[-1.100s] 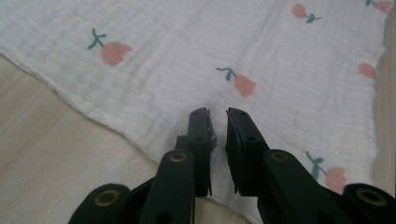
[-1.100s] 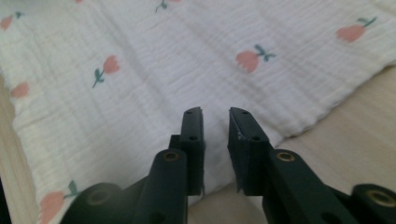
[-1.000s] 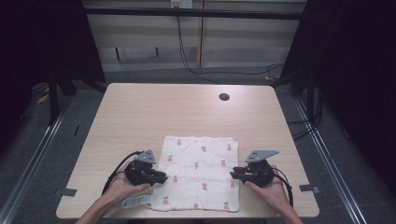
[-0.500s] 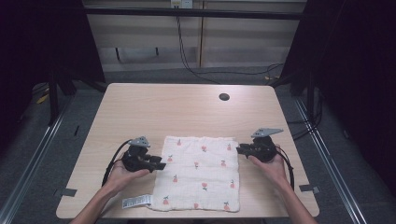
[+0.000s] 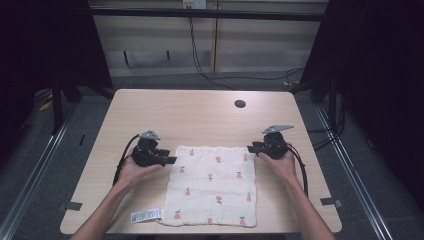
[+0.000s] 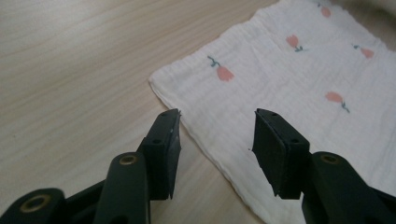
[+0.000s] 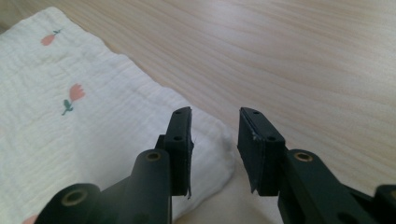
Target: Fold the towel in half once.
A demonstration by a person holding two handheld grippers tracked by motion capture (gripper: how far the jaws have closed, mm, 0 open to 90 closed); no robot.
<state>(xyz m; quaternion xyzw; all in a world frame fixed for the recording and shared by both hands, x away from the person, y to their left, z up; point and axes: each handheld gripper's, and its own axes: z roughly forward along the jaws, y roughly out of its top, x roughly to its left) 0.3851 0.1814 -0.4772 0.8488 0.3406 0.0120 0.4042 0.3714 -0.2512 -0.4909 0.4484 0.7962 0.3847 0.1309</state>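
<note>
A white cloth (image 5: 212,187) printed with small pink flowers lies flat on the near half of the wooden table (image 5: 190,117). My left gripper (image 5: 170,160) sits at the cloth's far left corner. Its jaws have just been opening and now stand open over the cloth's (image 6: 289,79) edge, pinching nothing (image 6: 217,122). My right gripper (image 5: 251,148) is at the far right corner. Its jaws have also just been opening and are open (image 7: 215,119), with the cloth's (image 7: 93,121) corner lying loose beneath them.
A white printed label (image 5: 146,216) lies by the cloth's near left corner, close to the table's front edge. A dark round cable hole (image 5: 240,104) is in the far part of the table. Cables trail from both grippers beside the person's forearms.
Both hands moved away from the person along the cloth's side edges to its far corners. Both grippers' jaws opened wider. The cloth stayed flat in place.
</note>
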